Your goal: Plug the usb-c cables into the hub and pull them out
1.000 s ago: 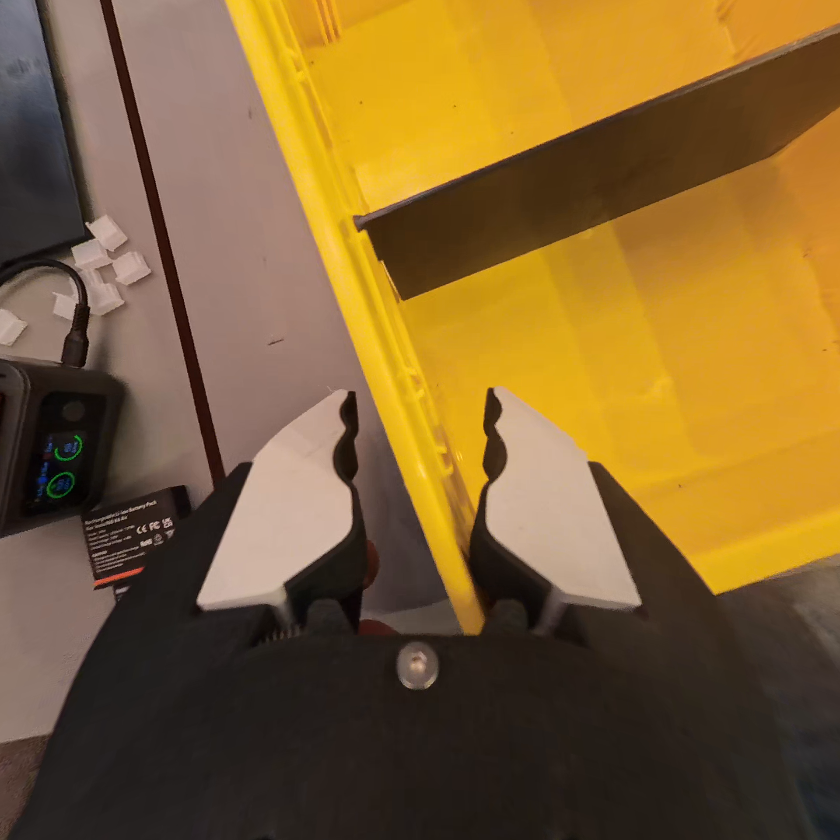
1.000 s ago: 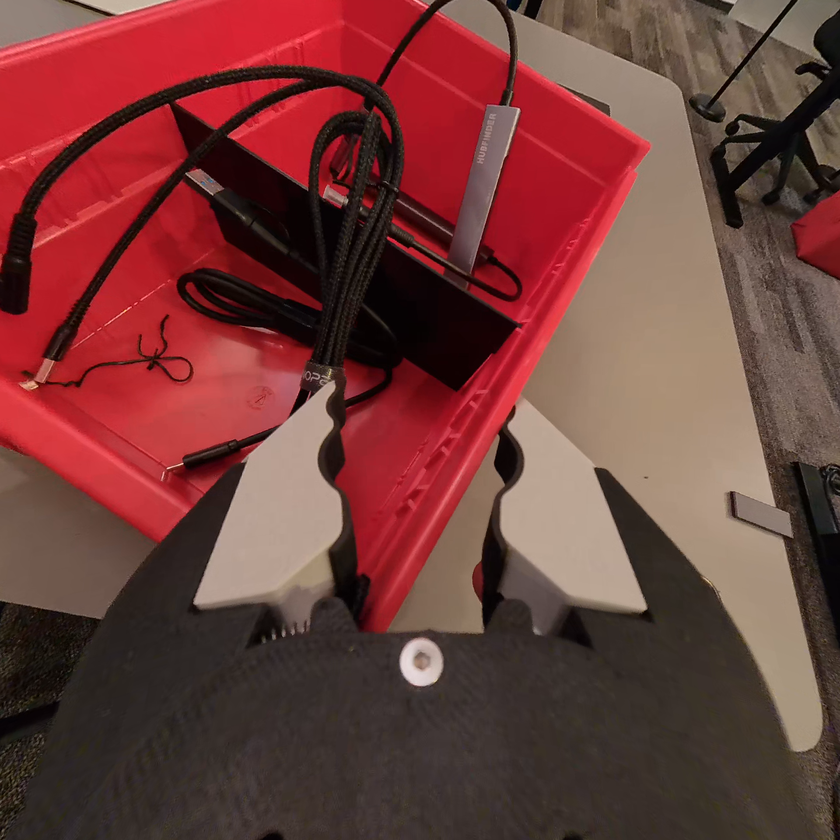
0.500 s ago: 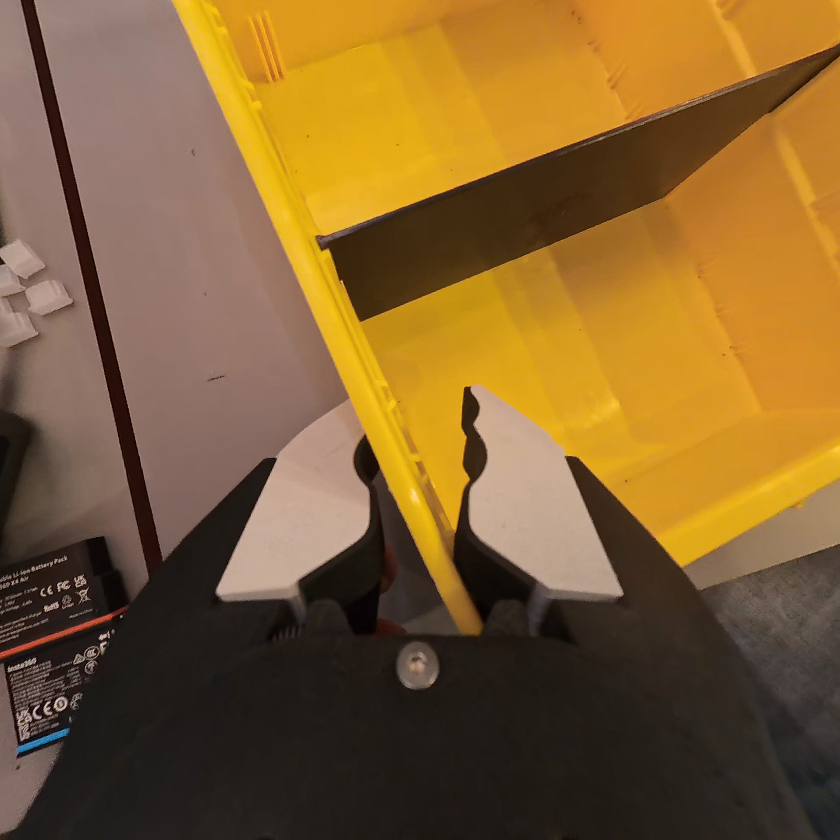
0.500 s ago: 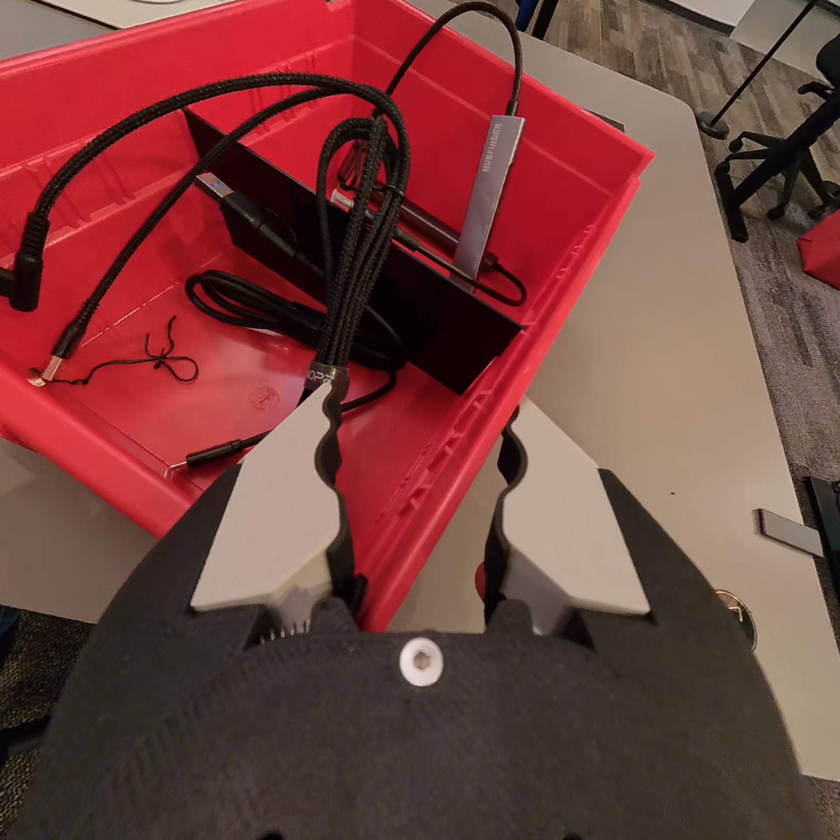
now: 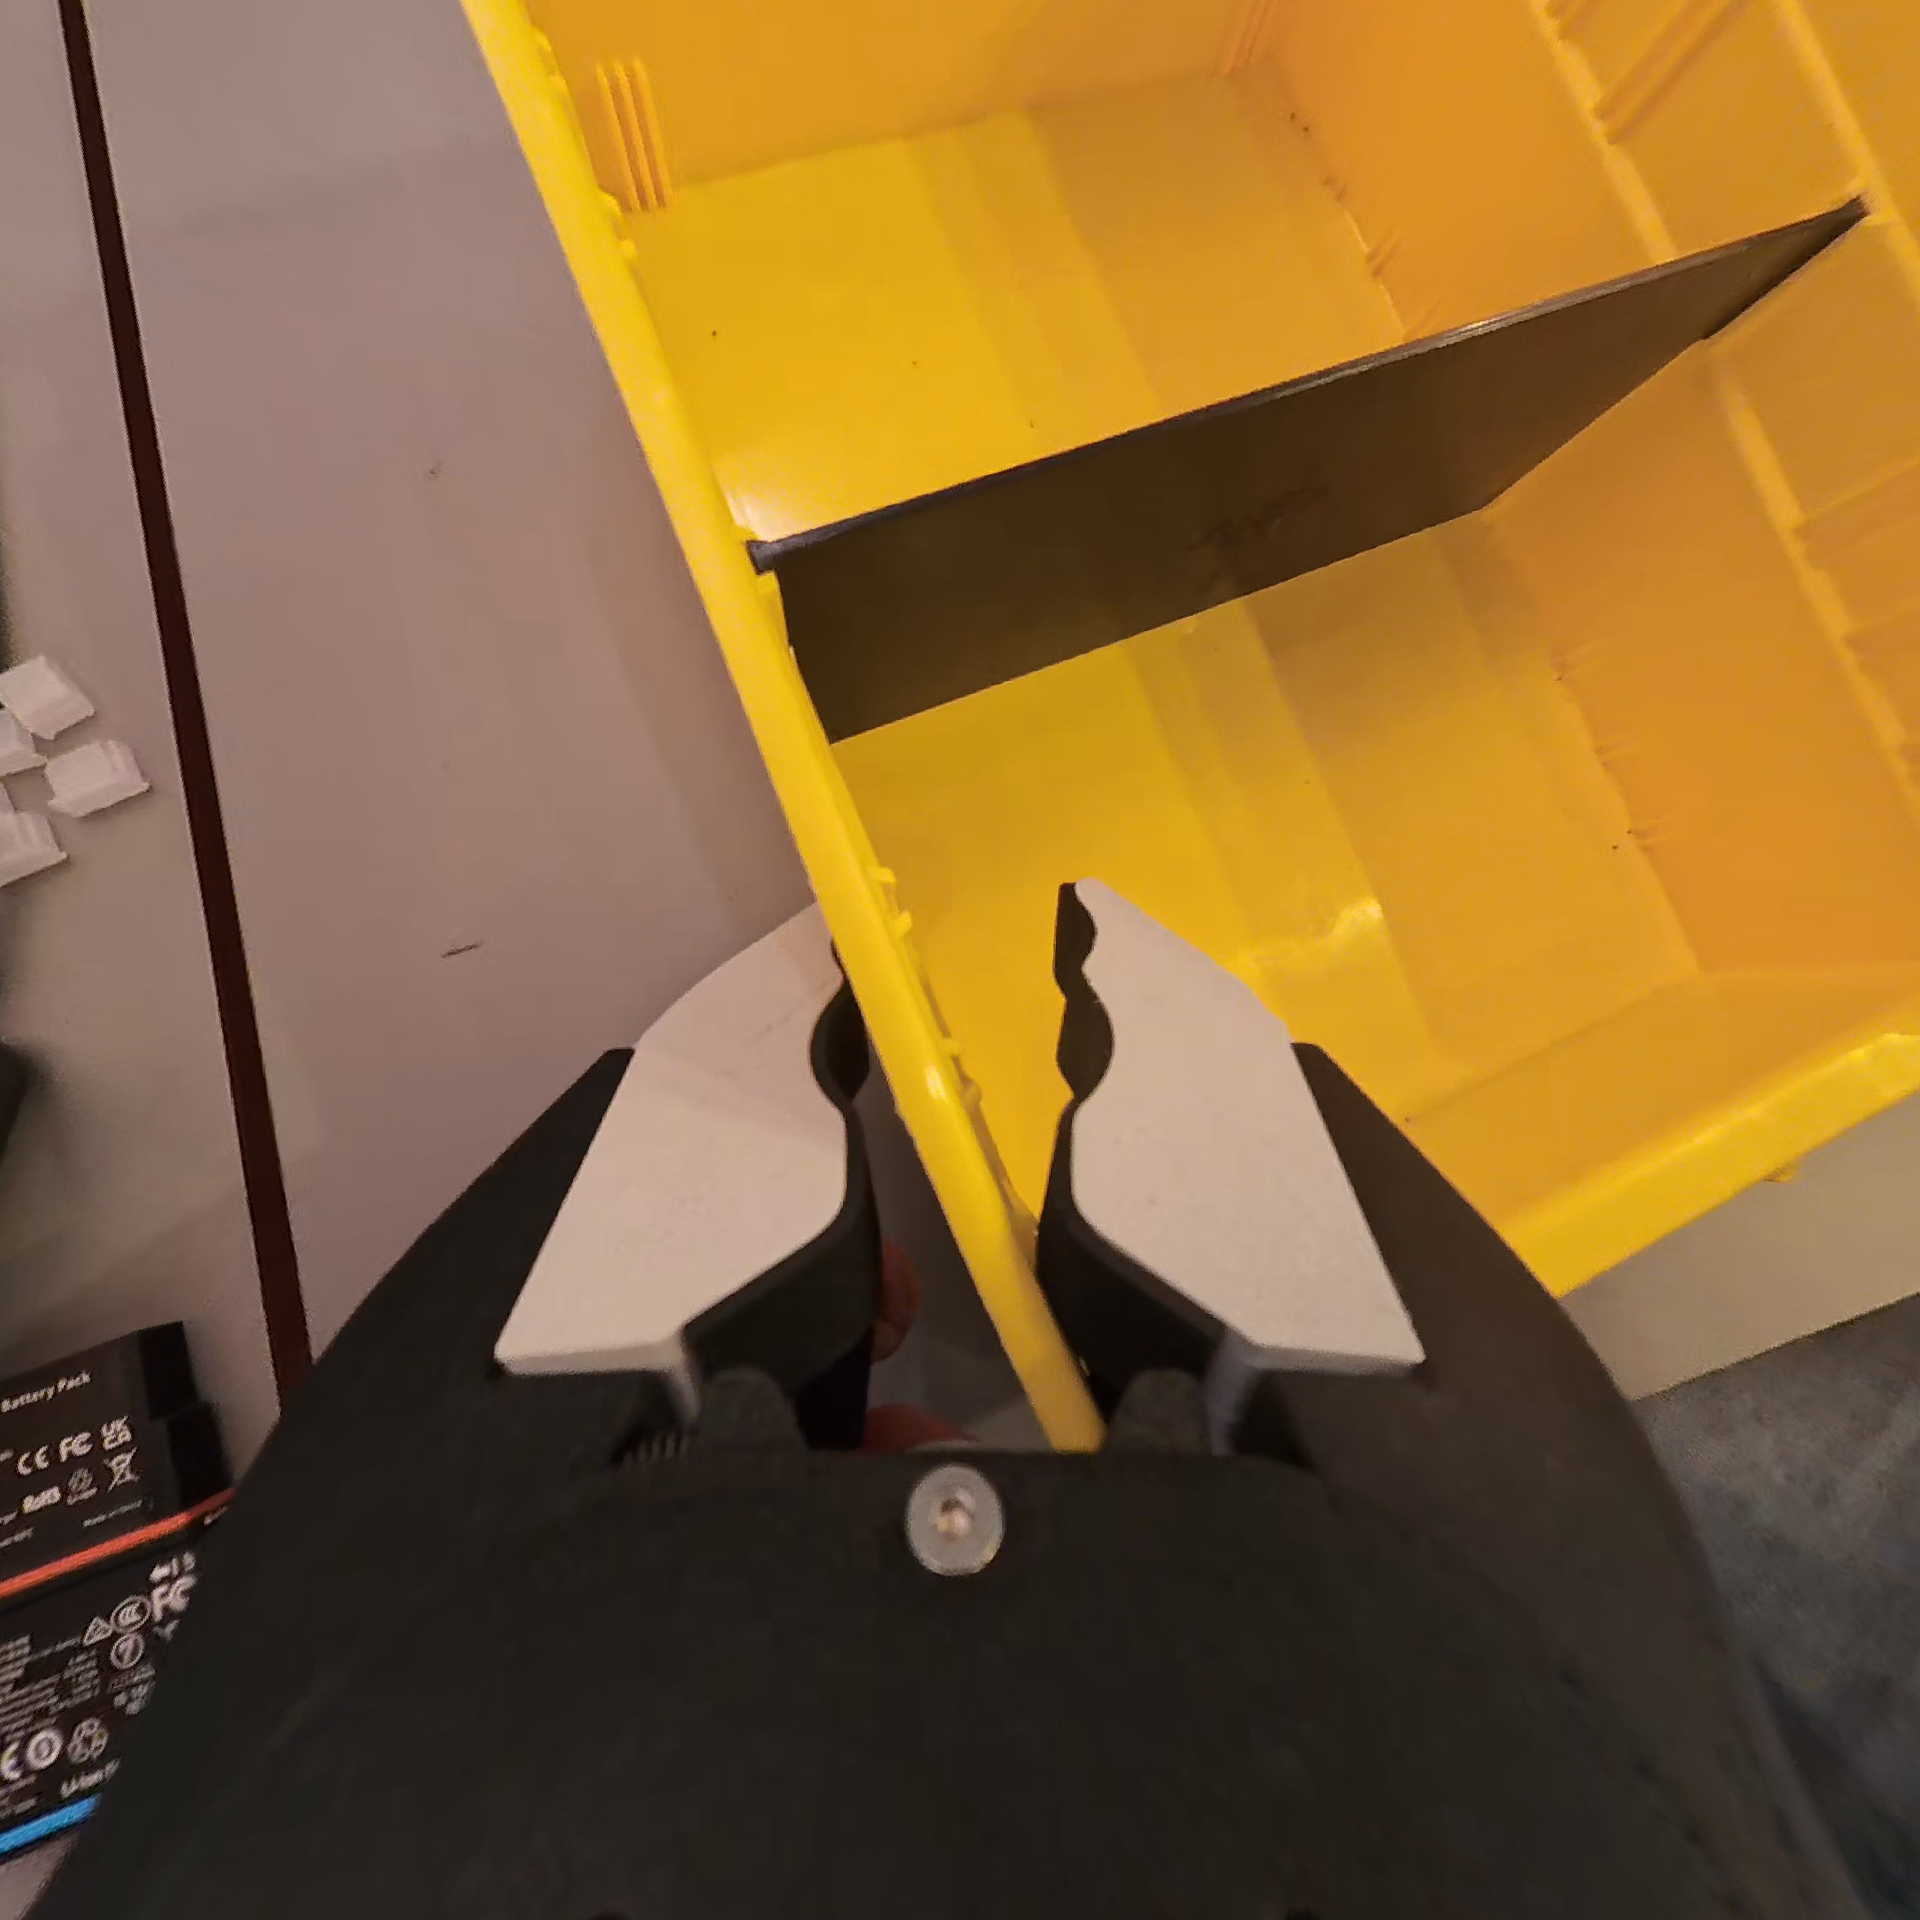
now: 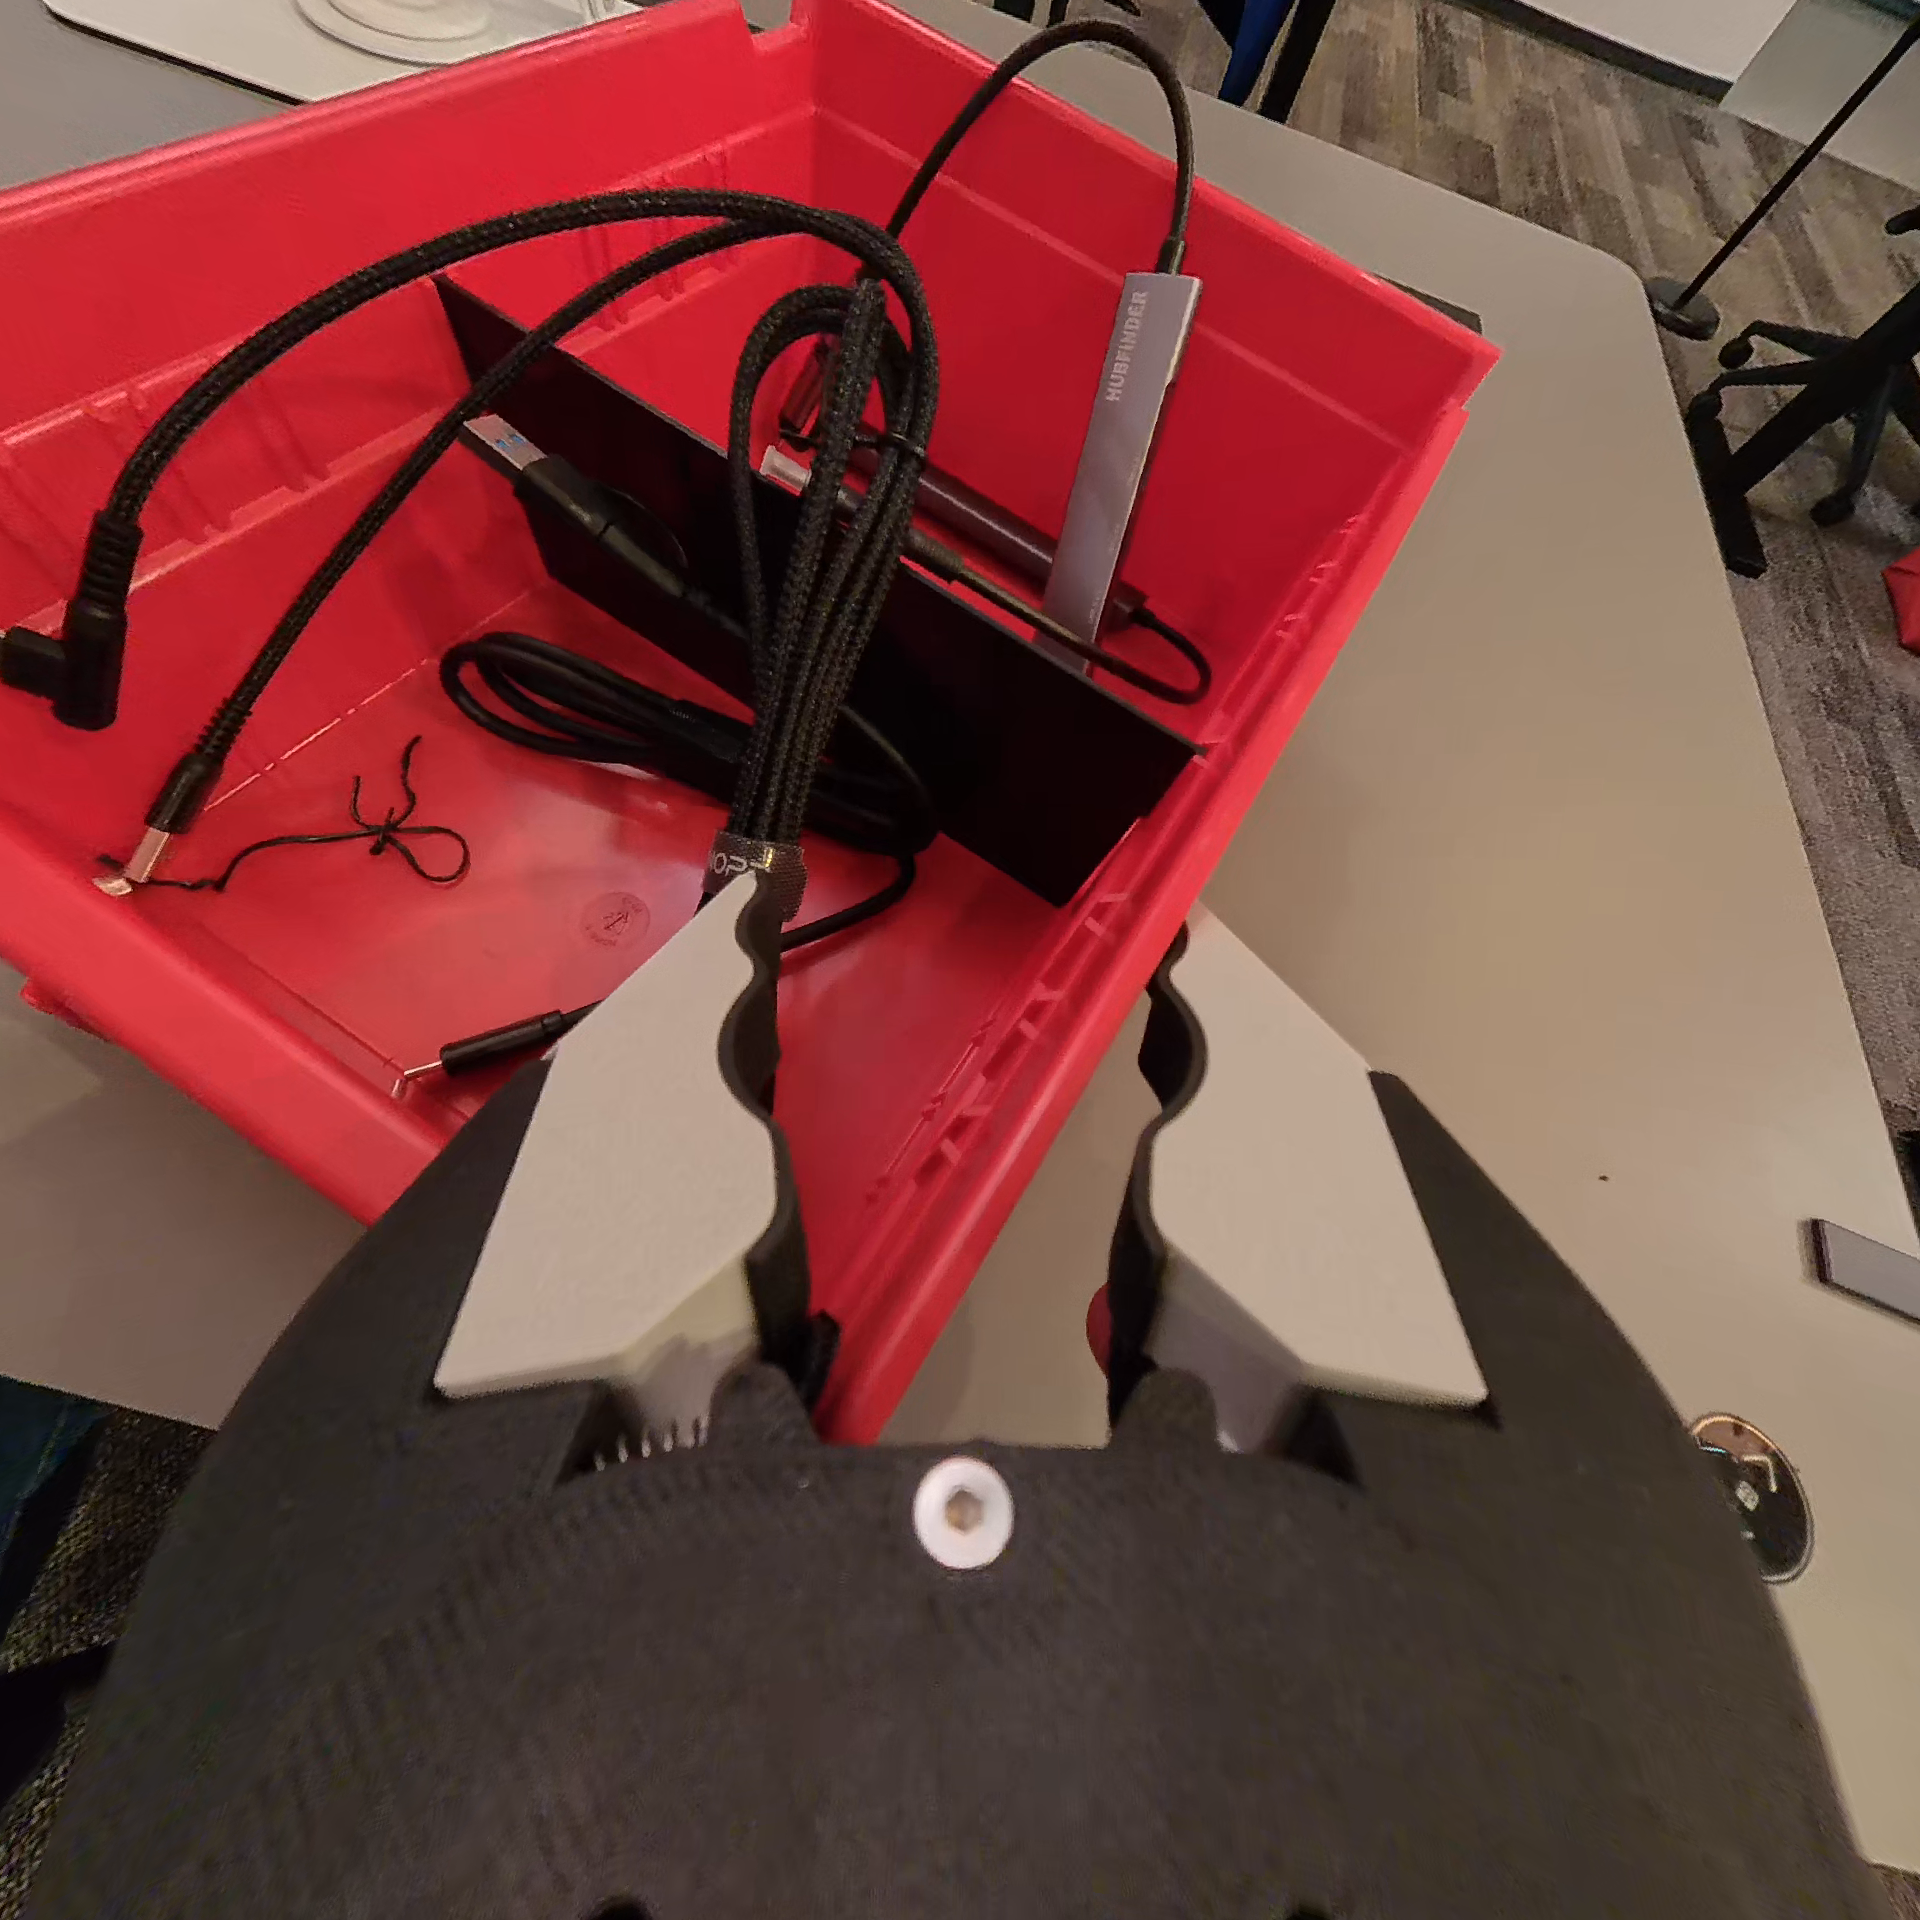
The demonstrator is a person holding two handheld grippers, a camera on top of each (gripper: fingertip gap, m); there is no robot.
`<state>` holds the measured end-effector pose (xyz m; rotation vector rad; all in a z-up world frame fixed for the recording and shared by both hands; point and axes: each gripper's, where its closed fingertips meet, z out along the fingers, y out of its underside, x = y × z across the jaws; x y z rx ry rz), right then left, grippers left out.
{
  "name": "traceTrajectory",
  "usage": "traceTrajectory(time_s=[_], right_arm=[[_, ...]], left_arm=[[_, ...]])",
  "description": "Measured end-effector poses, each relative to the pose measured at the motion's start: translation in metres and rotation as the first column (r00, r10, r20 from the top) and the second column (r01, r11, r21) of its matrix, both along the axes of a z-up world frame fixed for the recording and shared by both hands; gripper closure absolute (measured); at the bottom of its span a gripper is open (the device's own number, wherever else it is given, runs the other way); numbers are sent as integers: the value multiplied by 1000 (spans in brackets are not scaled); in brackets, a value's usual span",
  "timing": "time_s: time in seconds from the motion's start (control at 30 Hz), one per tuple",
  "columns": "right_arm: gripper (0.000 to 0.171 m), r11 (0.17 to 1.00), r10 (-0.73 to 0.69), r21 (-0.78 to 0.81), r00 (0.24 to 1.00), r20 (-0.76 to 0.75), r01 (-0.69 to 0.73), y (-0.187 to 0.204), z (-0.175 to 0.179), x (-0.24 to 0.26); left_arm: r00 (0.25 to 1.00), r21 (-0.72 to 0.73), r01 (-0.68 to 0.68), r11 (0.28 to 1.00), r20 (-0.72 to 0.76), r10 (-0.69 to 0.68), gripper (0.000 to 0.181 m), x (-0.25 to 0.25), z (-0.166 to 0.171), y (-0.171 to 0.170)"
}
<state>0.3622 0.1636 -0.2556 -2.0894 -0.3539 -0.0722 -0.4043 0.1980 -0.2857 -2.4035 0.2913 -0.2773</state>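
A grey USB hub (image 6: 1122, 447) leans in the far compartment of a red bin (image 6: 1299, 727), past a black divider (image 6: 987, 727). A bundle of black braided cables (image 6: 821, 582) arches over the divider, and its plugs hang at the left (image 6: 156, 842). A coiled black cable (image 6: 623, 707) lies on the bin floor. My right gripper (image 6: 964, 914) straddles the red bin's right wall and grips it. My left gripper (image 5: 951, 925) straddles the left wall of an empty yellow bin (image 5: 665, 416) and grips it.
The yellow bin has a black divider (image 5: 1247, 520). Battery packs (image 5: 73, 1455) and small white pieces (image 5: 62, 769) lie on the grey table to its left. Right of the red bin lie a small grey plate (image 6: 1860, 1278) and a round grommet (image 6: 1756, 1496). A chair base (image 6: 1818, 395) stands beyond. Tip to tip, the grippers are about 75 centimeters apart. Between my right fingertips and the round grommet (image 6: 1756, 1496) there is roughly 20 centimeters.
My left gripper has narrowed onto the yellow bin's wall and moved right with the bin; the charger has left the view. The red bin has shifted slightly with my right gripper.
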Motion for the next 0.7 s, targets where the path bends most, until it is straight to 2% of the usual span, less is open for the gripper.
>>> traceTrajectory(time_s=[0.7], right_arm=[[103, 1000, 29, 1, 1000, -3, -29, 3, 0, -13]], left_arm=[[1000, 77, 23, 997, -18, -22, 148, 14, 12, 9]])
